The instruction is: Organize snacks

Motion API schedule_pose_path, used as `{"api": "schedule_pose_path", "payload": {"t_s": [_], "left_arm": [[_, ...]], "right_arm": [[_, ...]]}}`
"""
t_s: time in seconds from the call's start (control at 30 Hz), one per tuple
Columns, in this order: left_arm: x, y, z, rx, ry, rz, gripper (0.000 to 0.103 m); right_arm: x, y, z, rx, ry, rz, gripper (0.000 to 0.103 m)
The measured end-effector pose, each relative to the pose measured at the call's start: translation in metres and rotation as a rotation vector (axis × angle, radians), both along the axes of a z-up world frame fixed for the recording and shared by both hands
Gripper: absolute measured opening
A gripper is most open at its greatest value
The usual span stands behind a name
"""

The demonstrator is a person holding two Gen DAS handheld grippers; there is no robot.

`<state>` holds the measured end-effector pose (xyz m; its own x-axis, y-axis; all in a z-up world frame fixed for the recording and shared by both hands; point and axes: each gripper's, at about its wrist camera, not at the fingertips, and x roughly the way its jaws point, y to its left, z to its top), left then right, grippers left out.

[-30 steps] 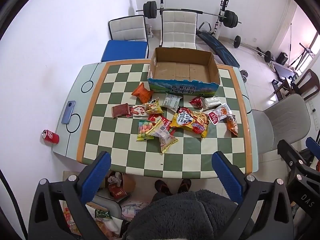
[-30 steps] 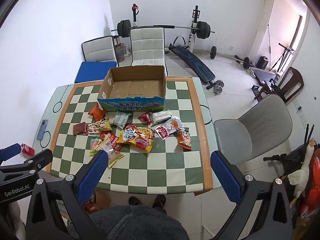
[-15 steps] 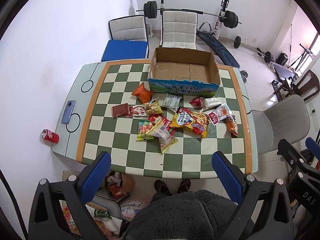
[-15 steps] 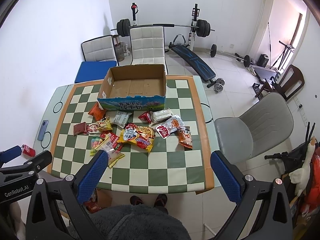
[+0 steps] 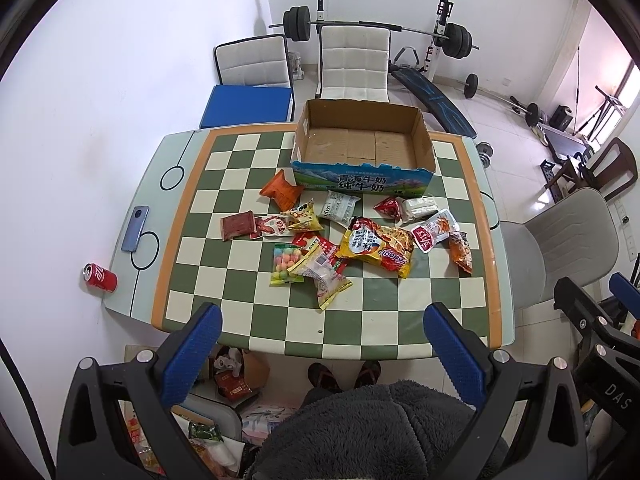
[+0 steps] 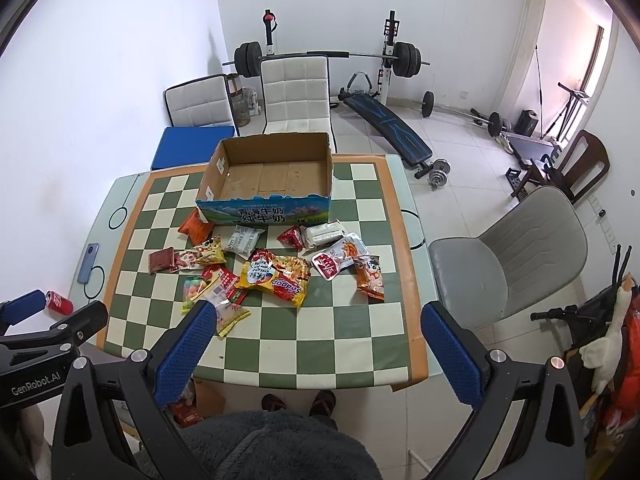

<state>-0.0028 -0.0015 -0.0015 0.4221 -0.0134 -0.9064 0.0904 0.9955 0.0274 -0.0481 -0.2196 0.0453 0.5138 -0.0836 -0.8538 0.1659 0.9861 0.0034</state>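
Hand-held grippers (image 5: 322, 330) (image 6: 316, 330) held high, fingers spread.

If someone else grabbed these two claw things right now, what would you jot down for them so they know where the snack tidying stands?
Left gripper: open, holding nothing, raised above the table's near edge.
Right gripper: open, holding nothing, also held above the near edge.
Cardboard box: at the far side of the checkered table, nothing in it.
Snacks: all loose on the table in front of the box, among them the big yellow noodle packet, the orange packet touching the box front, and the candy bag.
Done: nothing is packed.
Left: every packet; presumably they go into the box.
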Motion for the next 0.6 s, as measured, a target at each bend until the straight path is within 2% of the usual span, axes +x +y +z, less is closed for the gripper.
{"api": "schedule_pose_path", "payload": {"t_s": [0.6], "left_arm": [[0.0011, -0.0017, 0.0016, -0.002, -0.001, 0.003, 0.103]], "right_arm": [[0.0015, -0.0007, 0.0000, 0.005, -0.004, 0.000, 0.103]]}}
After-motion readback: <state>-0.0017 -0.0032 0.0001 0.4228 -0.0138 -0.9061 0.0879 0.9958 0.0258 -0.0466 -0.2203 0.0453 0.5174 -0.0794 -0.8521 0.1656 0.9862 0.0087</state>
